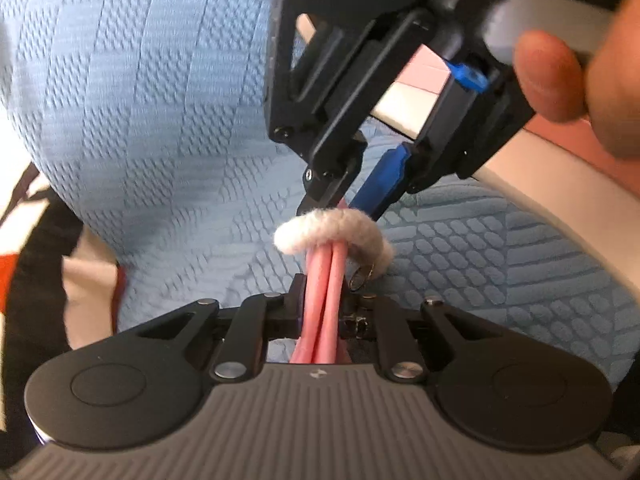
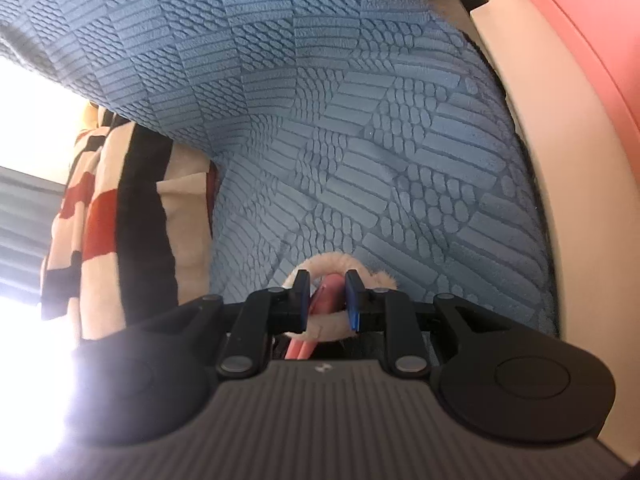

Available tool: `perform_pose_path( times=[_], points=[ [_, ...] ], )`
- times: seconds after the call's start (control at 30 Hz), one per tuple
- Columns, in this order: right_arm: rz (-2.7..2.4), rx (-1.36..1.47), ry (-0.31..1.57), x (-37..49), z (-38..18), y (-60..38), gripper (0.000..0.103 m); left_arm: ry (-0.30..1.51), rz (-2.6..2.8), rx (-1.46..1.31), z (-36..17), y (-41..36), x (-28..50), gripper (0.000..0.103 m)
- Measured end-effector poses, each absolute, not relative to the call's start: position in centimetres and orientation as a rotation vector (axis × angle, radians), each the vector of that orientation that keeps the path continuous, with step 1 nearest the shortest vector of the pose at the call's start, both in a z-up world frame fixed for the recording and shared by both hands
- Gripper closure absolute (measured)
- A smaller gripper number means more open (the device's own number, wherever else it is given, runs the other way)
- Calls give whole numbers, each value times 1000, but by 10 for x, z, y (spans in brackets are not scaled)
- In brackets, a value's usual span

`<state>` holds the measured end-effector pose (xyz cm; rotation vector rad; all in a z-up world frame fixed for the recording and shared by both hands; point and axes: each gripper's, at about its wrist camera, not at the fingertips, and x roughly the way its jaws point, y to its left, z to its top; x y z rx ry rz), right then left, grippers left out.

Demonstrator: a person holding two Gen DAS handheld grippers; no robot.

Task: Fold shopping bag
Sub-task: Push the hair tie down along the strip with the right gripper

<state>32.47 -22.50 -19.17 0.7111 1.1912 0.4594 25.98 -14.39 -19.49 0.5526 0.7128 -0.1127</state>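
Note:
Two pink cord handles point(image 1: 326, 280) run up between the fingers of my left gripper point(image 1: 326, 300), which is shut on them. A fuzzy white loop point(image 1: 332, 228) circles the handles just above those fingers, with a small metal ring point(image 1: 362, 274) hanging from it. My right gripper point(image 1: 346, 204) comes down from the upper right with a hand on it; its fingertips pinch the handle ends just above the loop. In the right wrist view, the right gripper point(image 2: 328, 294) shows the pink handle tip point(image 2: 330, 284) between its narrow jaws, with the fuzzy loop point(image 2: 320, 330) around them. The bag's body is hidden.
A blue textured cover point(image 1: 160, 120) spreads beneath everything. A black, white and red patterned cloth point(image 2: 120, 216) lies bunched at the left. A cream and pink curved edge point(image 2: 560, 160) borders the right side. Bright glare washes out the lower left of the right wrist view.

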Motion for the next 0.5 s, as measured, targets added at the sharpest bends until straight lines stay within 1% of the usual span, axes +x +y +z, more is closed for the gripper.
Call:
perform_pose_path(
  times=[0.2, 0.5],
  points=[
    [449, 722, 1179, 325, -192, -234, 81, 643, -120, 669, -198, -160, 252, 87],
    [426, 711, 1171, 330, -193, -239, 82, 599, -126, 736, -197, -165, 250, 88]
  ],
)
